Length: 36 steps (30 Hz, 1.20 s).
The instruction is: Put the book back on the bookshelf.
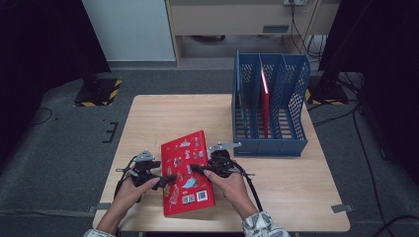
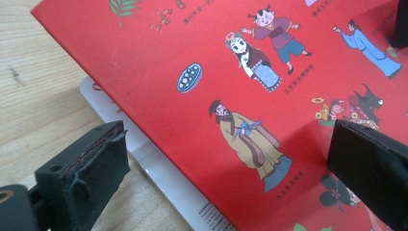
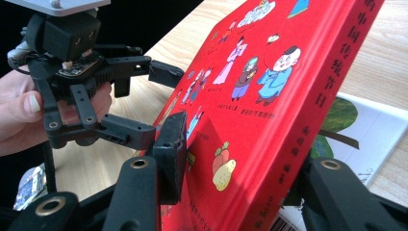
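A red picture book (image 1: 187,173) with cartoon figures on its cover lies tilted near the table's front edge. In the right gripper view the red book (image 3: 269,96) is raised on one long edge. My right gripper (image 3: 245,168) is shut on it, one pad on the cover and the other jaw behind the spine. My left gripper (image 2: 226,159) stands open at the book's opposite edge: one jaw is over the red cover (image 2: 231,72), the other over the wood. Under the red book lies a white book (image 2: 159,178), also seen as a white book (image 3: 380,130) by the spine.
A blue three-slot file rack (image 1: 269,143) stands at the table's right back, with a red book (image 1: 265,103) upright in its middle slot. Bare wooden table (image 1: 158,118) stretches behind the grippers. The table's front edge is right by the person's hands (image 1: 232,190).
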Available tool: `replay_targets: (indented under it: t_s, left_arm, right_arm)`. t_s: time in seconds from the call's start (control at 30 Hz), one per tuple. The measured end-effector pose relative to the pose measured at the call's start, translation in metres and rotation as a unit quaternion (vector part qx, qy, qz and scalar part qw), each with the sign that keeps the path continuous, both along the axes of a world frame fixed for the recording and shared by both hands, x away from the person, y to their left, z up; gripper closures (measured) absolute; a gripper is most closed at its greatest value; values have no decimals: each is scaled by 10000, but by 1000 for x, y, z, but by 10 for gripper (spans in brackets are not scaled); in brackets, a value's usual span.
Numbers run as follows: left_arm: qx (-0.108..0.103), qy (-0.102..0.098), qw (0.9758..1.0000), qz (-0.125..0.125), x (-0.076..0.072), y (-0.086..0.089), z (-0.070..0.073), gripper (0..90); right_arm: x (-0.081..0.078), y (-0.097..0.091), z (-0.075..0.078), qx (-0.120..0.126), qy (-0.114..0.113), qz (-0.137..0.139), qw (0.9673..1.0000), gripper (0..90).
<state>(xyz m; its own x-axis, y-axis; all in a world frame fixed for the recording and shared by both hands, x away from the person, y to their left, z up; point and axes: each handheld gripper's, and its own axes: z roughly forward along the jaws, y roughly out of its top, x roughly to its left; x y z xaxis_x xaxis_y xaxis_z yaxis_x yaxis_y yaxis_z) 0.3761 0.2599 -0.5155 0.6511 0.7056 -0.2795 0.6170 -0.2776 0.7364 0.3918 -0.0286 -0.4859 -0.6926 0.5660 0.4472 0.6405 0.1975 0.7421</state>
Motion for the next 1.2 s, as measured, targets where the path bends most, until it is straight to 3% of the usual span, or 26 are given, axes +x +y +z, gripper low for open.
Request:
replay_targets:
  t_s: [0.3,0.53,0.8,0.97,1.2]
  left_arm:
    - [-167,107,9997,-158,-1,-1,0,0]
    - [-44,86,9998,-144,1,-3,7,2]
    - [-61,24,9999,-81,1,-1,12,41]
    - [-117,-56,9999,-90,1,-2,14,81]
    - [-88,-121,9999,-41,0,-1,16,88]
  right_arm:
    - [0,0,4,69,-70,15,10000,579]
    - [1,0,9,79,-156,60,9998,587]
    - [4,1,17,-90,-288,189,9994,570]
    - [4,5,17,-319,-311,384,9983,519]
    - [5,10,18,-433,-435,402,9973,473]
